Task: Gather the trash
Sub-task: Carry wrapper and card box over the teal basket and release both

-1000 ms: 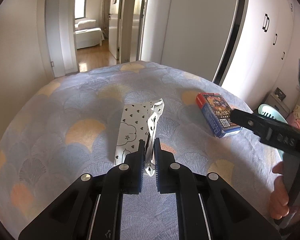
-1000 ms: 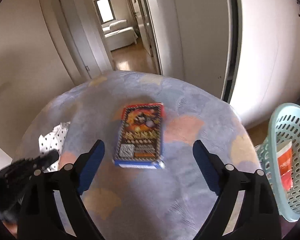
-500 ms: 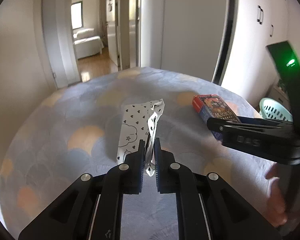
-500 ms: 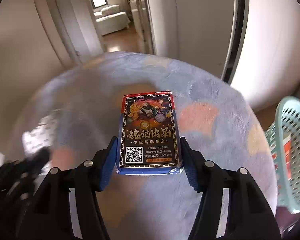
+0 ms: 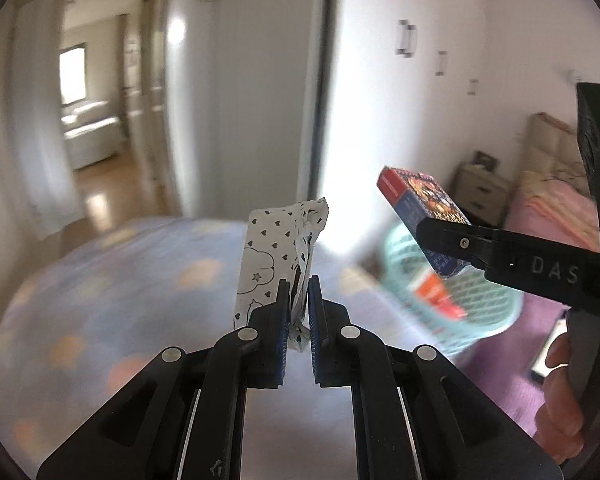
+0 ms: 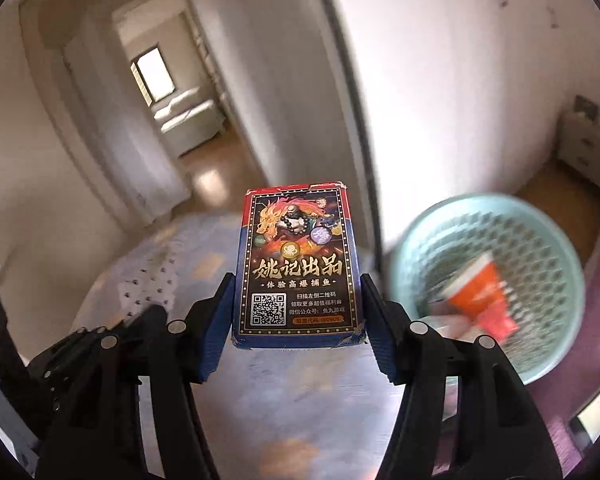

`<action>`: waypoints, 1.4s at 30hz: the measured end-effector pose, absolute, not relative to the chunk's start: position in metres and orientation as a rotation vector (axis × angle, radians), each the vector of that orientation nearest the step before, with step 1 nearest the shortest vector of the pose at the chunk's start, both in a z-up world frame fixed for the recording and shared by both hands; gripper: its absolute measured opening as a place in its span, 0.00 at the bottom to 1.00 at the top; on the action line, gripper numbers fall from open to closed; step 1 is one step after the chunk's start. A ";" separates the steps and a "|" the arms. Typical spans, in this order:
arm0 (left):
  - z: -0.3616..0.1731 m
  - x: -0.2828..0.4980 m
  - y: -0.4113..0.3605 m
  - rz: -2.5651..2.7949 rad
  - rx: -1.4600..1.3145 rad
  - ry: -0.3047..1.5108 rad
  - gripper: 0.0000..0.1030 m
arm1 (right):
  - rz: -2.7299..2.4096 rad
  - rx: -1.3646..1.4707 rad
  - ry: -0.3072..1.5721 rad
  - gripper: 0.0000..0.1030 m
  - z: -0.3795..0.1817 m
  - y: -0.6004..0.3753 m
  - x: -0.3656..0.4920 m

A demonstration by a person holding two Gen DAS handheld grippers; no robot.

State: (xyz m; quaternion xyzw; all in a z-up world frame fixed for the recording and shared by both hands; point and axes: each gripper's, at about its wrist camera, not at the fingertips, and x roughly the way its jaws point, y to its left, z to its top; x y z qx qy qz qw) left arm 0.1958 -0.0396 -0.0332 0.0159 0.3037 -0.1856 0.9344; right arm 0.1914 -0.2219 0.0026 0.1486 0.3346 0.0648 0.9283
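My left gripper (image 5: 299, 300) is shut on a white wrapper with black hearts (image 5: 276, 252) and holds it up above the bed. My right gripper (image 6: 298, 312) is shut on a blue and red card box (image 6: 298, 264), lifted off the bed; the box also shows in the left wrist view (image 5: 424, 216), held by the right gripper (image 5: 440, 236). A mint green mesh basket (image 6: 556, 272) stands on the floor to the right, with an orange-red packet (image 6: 482, 300) inside. The basket also shows in the left wrist view (image 5: 480, 308).
The bed with a lilac patterned cover (image 5: 100, 292) lies below both grippers. White wardrobe doors (image 5: 420, 80) stand behind. An open doorway (image 6: 172, 112) leads to another room at the left. A pink bed (image 5: 552, 216) and a small drawer unit (image 6: 584, 148) are at the far right.
Both grippers have lifted their items off the bed and swung right toward the basket. The right gripper has closed on the card box and raised it.
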 end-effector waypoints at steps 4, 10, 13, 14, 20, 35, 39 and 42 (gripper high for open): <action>-0.023 0.205 -0.082 -0.503 0.003 0.635 0.07 | 0.029 0.317 0.604 0.55 0.025 -0.271 0.169; -0.016 0.214 -0.151 -0.620 0.036 0.617 0.07 | -0.142 0.334 0.545 0.55 0.029 -0.330 0.153; -0.024 0.230 -0.180 -0.667 0.029 0.651 0.07 | -0.197 0.371 0.559 0.55 0.018 -0.359 0.153; -0.027 0.234 -0.187 -0.678 0.028 0.665 0.07 | -0.217 0.385 0.570 0.55 0.012 -0.370 0.154; -0.054 0.261 -0.235 -0.711 0.061 0.734 0.07 | -0.278 0.462 0.631 0.55 -0.022 -0.407 0.159; -0.096 0.295 -0.262 -0.693 0.097 0.833 0.45 | -0.266 0.539 0.763 0.60 -0.071 -0.431 0.201; -0.090 0.289 -0.248 -0.694 0.087 0.821 0.48 | -0.258 0.528 0.778 0.61 -0.077 -0.423 0.204; -0.085 0.282 -0.232 -0.678 0.075 0.813 0.50 | -0.241 0.539 0.761 0.61 -0.075 -0.416 0.195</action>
